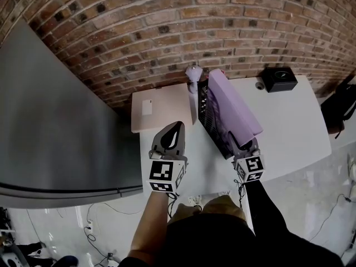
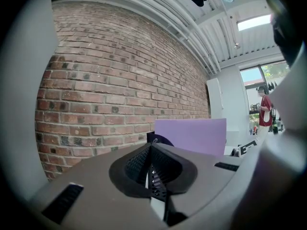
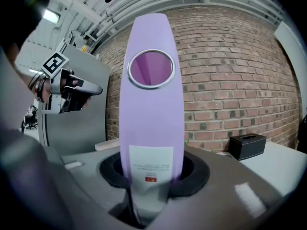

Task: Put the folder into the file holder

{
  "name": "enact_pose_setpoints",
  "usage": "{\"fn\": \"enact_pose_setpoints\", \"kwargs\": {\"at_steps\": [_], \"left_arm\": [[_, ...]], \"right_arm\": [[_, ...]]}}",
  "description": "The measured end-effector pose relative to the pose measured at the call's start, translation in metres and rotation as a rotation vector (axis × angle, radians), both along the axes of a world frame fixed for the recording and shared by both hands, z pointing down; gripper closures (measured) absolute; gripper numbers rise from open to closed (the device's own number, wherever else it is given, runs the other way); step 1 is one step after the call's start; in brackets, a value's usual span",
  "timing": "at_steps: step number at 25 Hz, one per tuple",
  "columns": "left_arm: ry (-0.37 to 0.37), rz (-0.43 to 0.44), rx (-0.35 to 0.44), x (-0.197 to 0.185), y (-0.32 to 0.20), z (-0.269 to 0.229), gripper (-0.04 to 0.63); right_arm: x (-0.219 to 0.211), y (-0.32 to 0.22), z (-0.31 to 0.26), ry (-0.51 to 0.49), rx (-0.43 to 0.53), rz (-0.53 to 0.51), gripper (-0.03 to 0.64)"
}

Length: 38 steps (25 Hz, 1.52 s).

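Observation:
A purple folder (image 1: pixel 233 107) hangs tilted over the table, its spine towards me. My right gripper (image 1: pixel 243 148) is shut on the lower end of that spine. In the right gripper view the spine (image 3: pixel 151 114) stands upright between the jaws, showing a ring hole and a white label. The black mesh file holder (image 1: pixel 207 114) stands against the folder's left side; I cannot tell whether the folder's lower edge is inside it. My left gripper (image 1: pixel 176 128) hovers left of the holder, shut on nothing. In the left gripper view the folder (image 2: pixel 192 134) shows ahead of the shut left gripper (image 2: pixel 151 169).
The white table (image 1: pixel 289 127) runs along a brick wall (image 1: pixel 167 32). A black tissue box (image 1: pixel 279 78) sits at its far right, and a beige board (image 1: pixel 161 107) lies on the left. A grey cabinet (image 1: pixel 50 121) stands further left, a black bag (image 1: pixel 340 107) off the right edge.

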<state>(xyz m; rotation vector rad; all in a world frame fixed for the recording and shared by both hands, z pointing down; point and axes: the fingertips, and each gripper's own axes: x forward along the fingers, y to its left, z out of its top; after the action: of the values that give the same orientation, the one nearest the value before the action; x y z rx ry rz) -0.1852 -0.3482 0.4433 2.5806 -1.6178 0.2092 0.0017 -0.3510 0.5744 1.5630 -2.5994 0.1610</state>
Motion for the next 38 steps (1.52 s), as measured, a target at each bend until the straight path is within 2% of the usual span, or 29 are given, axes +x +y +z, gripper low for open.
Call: {"fn": "enact_pose_setpoints", "kwargs": {"at_steps": [8,14,20,24,38], "left_arm": [[0.012,0.004,-0.005,-0.005,0.0,0.003,0.591],[0.027,0.015,-0.007,-0.004,0.002,0.005,0.591],[0.041,0.025,0.004,-0.002,0.003,0.001,0.591],[0.049,0.027,0.004,-0.004,0.003,-0.001,0.591],[0.07,0.035,0.025,-0.015,0.007,-0.009,0.591]], "right_arm": [[-0.007,-0.002,0.002,0.073,-0.025,-0.009,0.469],[-0.01,-0.003,0.012,0.131,-0.095,-0.038,0.469],[-0.016,0.0,0.015,0.136,-0.134,-0.048,0.417],[-0.012,0.0,0.004,0.099,-0.117,-0.018,0.403],[-0.021,0.005,-0.02,0.145,-0.066,-0.026,0.402]]}}
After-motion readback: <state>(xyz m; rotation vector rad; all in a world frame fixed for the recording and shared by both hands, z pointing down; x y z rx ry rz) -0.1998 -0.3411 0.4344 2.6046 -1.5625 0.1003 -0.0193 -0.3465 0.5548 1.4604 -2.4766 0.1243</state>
